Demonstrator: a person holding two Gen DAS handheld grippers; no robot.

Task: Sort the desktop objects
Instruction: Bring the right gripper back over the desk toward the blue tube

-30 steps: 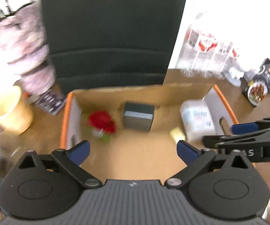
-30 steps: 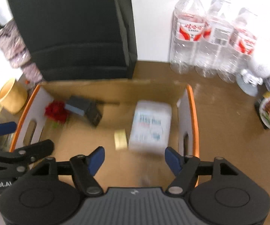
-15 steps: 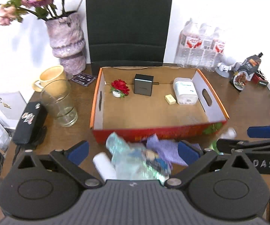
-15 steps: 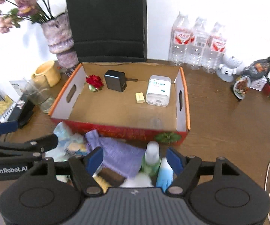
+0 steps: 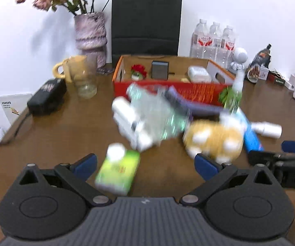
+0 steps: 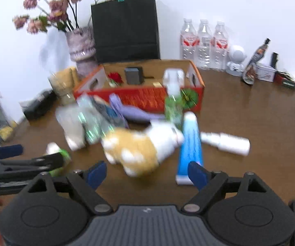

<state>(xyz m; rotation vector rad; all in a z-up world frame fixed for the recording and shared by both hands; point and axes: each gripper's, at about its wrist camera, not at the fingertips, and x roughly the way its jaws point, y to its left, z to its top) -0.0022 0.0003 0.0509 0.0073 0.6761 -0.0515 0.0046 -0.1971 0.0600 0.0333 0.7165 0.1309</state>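
The left gripper [image 5: 145,163] is wide open and holds nothing; the right gripper [image 6: 147,173] is also wide and empty. Both hang over the brown wooden table [image 6: 249,123].

At 12 o'clock between the left gripper's fingers lies a green cardboard box with a white cap [image 5: 117,170], smooth and rectangular. Before the right gripper, at 12 o'clock, lies a soft plush toy in yellow-brown and white [image 6: 141,149], and at 1 o'clock a blue and white tube [image 6: 190,145], slippery by its look.

The unsorted things lie close together, some touching. I think a closing finger could catch a neighbour and push it. The plush would squash and slip; the white plastic spray bottle [image 6: 225,142] at 2 o'clock could roll.

Further, at 12 o'clock, stands the red cardboard tray with orange rim [image 6: 139,98], already holding several small things.
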